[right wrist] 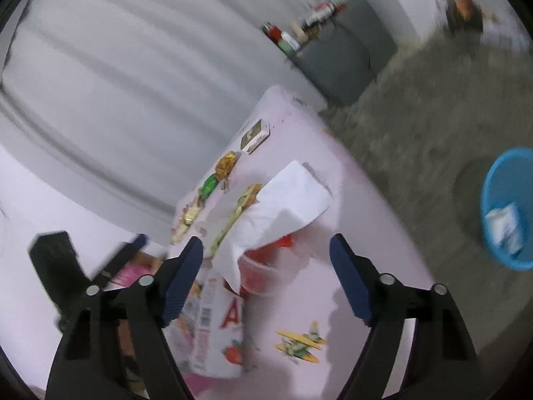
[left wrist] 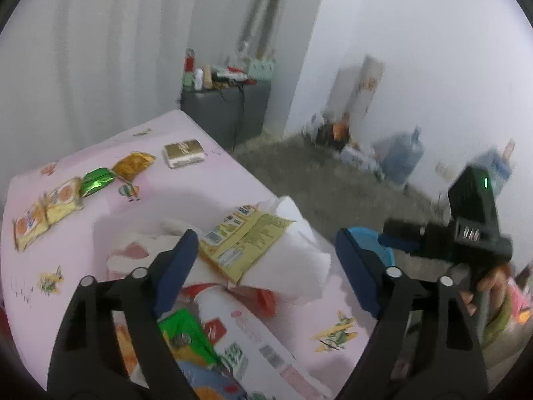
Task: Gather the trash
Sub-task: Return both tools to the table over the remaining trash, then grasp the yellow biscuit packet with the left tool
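Two close wrist views — shared table (left wrist: 233, 180)

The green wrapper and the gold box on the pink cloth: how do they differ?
The green wrapper is crumpled and shiny; the gold box is a flat-sided block with pale sides. The wrapper lies between other wrappers; the box lies apart, nearer the cloth's far corner. Both rest on the cloth, untouched.

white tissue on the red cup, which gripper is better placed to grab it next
Probably the right. The white tissue lies straight ahead between the open right gripper fingers, and the blue bin sits on its side. The left gripper faces a yellow wrapper instead.
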The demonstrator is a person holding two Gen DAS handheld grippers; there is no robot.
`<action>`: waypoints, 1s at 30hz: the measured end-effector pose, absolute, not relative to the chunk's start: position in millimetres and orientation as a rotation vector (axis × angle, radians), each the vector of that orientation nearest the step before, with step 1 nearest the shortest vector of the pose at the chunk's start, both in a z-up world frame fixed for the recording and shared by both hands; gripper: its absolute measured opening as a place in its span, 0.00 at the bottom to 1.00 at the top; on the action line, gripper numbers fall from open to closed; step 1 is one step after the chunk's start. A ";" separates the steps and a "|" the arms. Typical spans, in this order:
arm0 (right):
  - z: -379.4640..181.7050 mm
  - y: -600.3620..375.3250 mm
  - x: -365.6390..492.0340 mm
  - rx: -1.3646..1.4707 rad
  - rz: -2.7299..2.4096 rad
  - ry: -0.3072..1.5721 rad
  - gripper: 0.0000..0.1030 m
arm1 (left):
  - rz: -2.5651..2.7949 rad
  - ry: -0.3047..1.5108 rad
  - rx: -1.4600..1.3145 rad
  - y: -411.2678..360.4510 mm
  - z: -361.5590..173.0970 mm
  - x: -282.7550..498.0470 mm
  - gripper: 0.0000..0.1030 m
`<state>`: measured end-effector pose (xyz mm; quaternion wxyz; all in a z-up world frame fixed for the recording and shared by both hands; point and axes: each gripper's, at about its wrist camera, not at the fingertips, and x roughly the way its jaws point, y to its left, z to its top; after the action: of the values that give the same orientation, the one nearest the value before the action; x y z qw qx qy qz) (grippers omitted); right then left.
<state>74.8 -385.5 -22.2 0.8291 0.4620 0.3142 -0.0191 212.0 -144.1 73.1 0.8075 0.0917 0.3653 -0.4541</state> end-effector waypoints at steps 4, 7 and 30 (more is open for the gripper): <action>-47.1 -401.4 98.6 1.103 -0.005 0.694 0.72 | -0.982 0.834 0.341 -179.7 46.9 218.1 0.64; -66.8 -407.4 113.8 1.175 0.022 0.727 0.69 | -0.960 0.863 0.441 -199.4 25.7 222.7 0.61; -108.6 -412.1 140.7 1.414 0.181 0.699 0.43 | -0.948 1.048 0.221 -194.2 1.4 261.2 0.09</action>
<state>140.7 -412.1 -108.6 0.7010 0.6352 0.3138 0.0812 261.2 -194.2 1.4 0.7551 0.1014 0.4805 -0.4345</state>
